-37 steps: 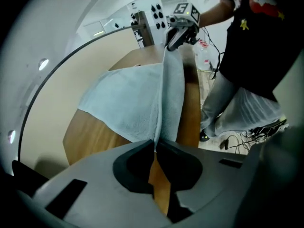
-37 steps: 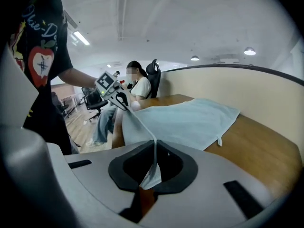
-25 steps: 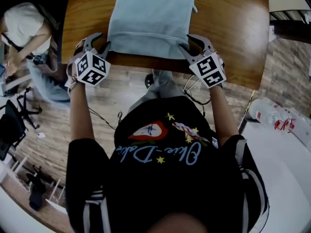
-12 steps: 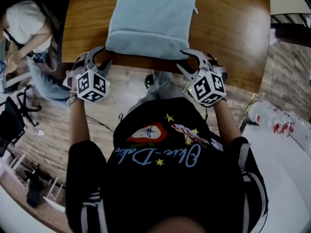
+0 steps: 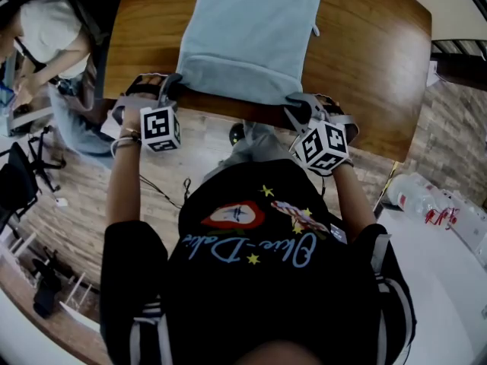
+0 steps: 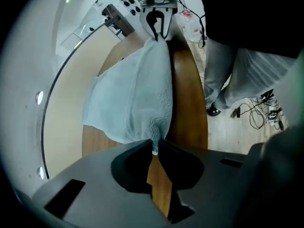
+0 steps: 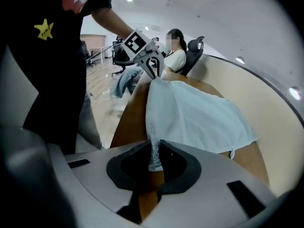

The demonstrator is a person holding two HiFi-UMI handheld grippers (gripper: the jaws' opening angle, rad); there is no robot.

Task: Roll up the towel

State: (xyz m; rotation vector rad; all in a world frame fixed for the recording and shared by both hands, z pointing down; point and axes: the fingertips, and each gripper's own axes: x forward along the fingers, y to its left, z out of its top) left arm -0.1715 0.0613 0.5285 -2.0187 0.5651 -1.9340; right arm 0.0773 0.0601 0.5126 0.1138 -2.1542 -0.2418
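- left gripper (image 5: 172,90): jaws were wide apart just outside the near left corner of the pale blue terry towel (image 5: 251,36). they have just been closing and now pinch that corner.
- left marker cube (image 5: 160,128): rolled, from diamond-wise to square-on.
- right gripper (image 5: 298,106): jaws have just been closing too, and now pinch the near right corner.
- right marker cube (image 5: 323,144): rolled.
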